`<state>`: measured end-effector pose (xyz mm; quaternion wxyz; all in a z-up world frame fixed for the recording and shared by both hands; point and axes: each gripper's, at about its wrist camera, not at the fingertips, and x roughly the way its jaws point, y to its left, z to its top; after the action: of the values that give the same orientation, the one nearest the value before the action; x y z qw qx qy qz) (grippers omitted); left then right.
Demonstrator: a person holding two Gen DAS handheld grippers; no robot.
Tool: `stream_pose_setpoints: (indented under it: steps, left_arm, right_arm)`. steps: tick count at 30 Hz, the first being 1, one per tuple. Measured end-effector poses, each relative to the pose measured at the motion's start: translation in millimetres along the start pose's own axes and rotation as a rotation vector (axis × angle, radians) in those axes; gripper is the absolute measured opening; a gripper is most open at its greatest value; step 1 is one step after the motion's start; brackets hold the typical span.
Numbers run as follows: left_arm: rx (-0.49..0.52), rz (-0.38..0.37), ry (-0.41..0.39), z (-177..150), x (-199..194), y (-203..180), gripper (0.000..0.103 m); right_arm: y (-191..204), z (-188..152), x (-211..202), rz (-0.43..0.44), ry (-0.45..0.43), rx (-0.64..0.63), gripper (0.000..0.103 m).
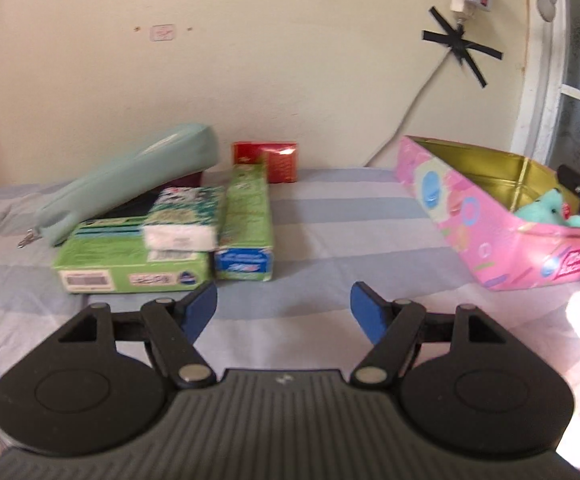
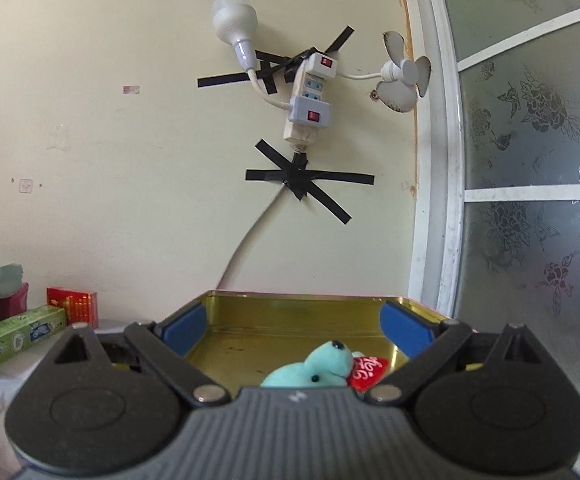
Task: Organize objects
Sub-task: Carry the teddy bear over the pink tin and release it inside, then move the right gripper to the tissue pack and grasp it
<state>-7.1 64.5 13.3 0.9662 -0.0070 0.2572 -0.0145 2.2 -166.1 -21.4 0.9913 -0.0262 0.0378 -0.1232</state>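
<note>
A pink tin box [image 1: 490,216] with a gold inside stands open on the striped bed at the right. A teal plush toy [image 1: 550,210] lies in it; it also shows in the right wrist view [image 2: 318,368] with a red heart [image 2: 368,372]. My right gripper [image 2: 296,330] is open over the tin [image 2: 290,308], the toy lying free below its fingers. My left gripper [image 1: 283,308] is open and empty above the bed, just in front of a green toothpaste box [image 1: 245,224] and a flat green box [image 1: 129,264].
A mint pencil case [image 1: 129,176] and a small tissue pack [image 1: 183,220] lie on the flat green box. A red box [image 1: 275,160] stands by the wall. A taped power strip [image 2: 310,96], bulb and small fan hang on the wall. A frosted glass door [image 2: 530,160] is at the right.
</note>
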Motion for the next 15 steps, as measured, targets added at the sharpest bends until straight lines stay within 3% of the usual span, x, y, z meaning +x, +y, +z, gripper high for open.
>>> stream_pose_setpoints:
  steps: [6, 10, 13, 15]
  left_arm:
    - [-0.117, 0.166, -0.011, -1, -1, 72, 0.075]
    - [-0.235, 0.237, -0.045, -3, -1, 102, 0.075]
    - [-0.355, 0.25, -0.012, -8, 4, 121, 0.075]
    - [-0.437, 0.251, -0.017, -10, 2, 135, 0.075]
  right_arm:
    - [54, 13, -24, 0.229, 0.007, -0.1, 0.097]
    - [106, 21, -19, 0.47, 0.12, -0.129, 0.097]
    - [150, 22, -7, 0.596, 0.196, -0.142, 0.097]
    - [178, 24, 4, 0.637, 0.235, -0.139, 0.096]
